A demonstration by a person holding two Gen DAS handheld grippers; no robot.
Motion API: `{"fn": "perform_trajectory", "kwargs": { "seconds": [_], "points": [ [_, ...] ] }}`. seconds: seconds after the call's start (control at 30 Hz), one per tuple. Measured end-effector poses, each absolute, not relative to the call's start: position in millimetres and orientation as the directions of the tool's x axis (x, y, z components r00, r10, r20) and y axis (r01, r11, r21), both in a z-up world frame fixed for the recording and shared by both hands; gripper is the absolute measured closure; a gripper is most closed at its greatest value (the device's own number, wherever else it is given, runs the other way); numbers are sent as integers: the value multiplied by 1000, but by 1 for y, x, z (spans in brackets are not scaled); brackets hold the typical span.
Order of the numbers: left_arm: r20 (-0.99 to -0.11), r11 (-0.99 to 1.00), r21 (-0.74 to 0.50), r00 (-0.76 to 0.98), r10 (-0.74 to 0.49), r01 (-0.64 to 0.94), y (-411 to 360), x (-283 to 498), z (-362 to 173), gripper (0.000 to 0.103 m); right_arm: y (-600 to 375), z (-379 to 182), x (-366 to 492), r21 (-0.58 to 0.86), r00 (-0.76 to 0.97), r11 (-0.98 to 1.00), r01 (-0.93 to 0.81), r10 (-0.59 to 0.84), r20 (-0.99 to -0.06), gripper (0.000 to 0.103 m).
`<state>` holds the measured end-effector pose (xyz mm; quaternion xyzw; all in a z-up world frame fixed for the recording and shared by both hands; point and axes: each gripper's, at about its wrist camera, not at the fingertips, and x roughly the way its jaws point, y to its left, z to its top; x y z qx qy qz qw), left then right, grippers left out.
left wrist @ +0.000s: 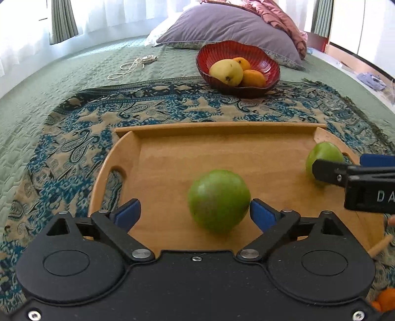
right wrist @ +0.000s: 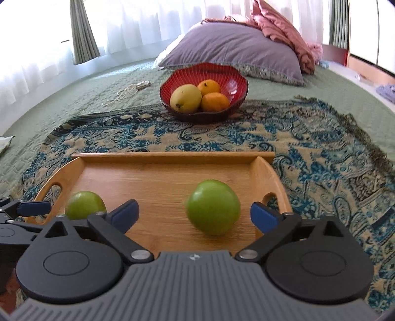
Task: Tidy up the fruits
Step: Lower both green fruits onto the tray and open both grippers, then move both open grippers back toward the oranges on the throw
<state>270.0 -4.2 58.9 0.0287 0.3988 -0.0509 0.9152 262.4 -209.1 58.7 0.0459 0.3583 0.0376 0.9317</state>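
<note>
On tray (left wrist: pixel 246 153), two green fruits (left wrist: pixel 218 201)

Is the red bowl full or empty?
Partly full. The red ribbed bowl holds one yellow fruit and two oranges; its inside wall shows above them.

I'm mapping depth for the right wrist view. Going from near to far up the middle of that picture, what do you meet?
Right claw → green fruit → tray far rim → patterned cloth → red bowl of fruit → purple pillow → curtains.
</note>
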Motion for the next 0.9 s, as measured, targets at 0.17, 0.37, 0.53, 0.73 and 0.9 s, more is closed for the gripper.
{"fn": "perform_trajectory", "kwargs": {
  "seconds": [0.17, 0.37, 0.53, 0.73, 0.9],
  "points": [
    [-694, 990, 12, 714, -94, 142, -1, 237, 67, 3, -208, 69, 242, 82, 766, 995, -60, 99, -635, 0],
    [-670, 986, -2, 732, -126, 168, 1, 200, 70, 2, -206, 72, 210, 45, 783, 995, -86, 96, -615, 0],
    [-650, 986, -22, 747, -141, 166, 5, 172, 69, 1, -212, 68, 184, 75, 787, 992, -97, 123, -604, 0],
    [-629, 987, -26, 765, -140, 159, 8, 141, 63, 1, -219, 53, 159, 94, 786, 991, -96, 133, -604, 0],
    [-620, 987, -24, 772, -139, 158, 10, 121, 55, 0, -218, 47, 137, 72, 806, 992, -102, 125, -578, 0]
  ]
}}
